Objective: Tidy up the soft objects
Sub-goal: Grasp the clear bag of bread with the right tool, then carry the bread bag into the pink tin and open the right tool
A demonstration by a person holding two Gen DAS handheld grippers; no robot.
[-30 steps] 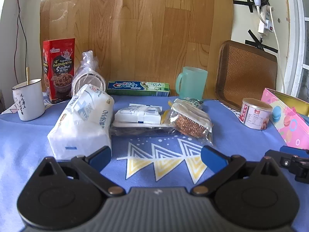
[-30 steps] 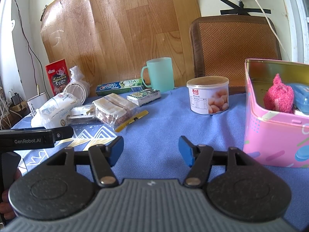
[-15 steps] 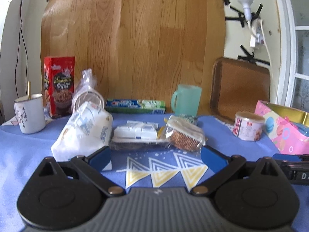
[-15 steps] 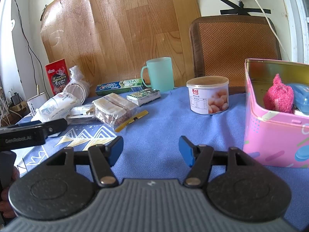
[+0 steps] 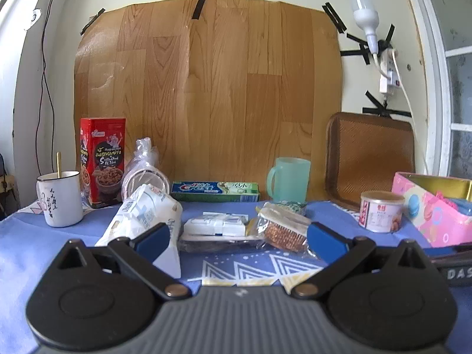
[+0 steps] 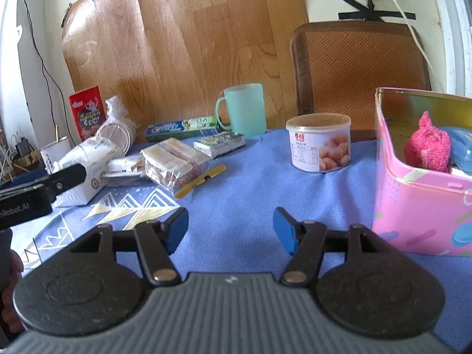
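A white tissue pack (image 5: pixel 144 218) lies on the blue tablecloth (image 5: pixel 44 247), left of centre; it also shows in the right wrist view (image 6: pixel 88 159). A bagged scrubbing brush (image 5: pixel 283 227) lies right of it. A pink tin box (image 6: pixel 419 188) at the right holds a pink fluffy thing (image 6: pixel 427 144) and a blue thing (image 6: pixel 460 144). My left gripper (image 5: pixel 237 240) is open and empty, held low in front of the tissue pack and brush. My right gripper (image 6: pixel 230 228) is open and empty over the cloth, left of the pink box.
A white mug (image 5: pixel 60 199), a red snack box (image 5: pixel 101 162), a toothpaste box (image 5: pixel 215 191), a green cup (image 5: pixel 290 178), a small can (image 6: pixel 320 141) and a brown tray (image 5: pixel 370 156) stand along the back. A flat white packet (image 5: pixel 215 224) lies at centre.
My left gripper has tilted up and pulled back a little, so the wall shows more and the objects sit lower and smaller. The right gripper has barely moved.
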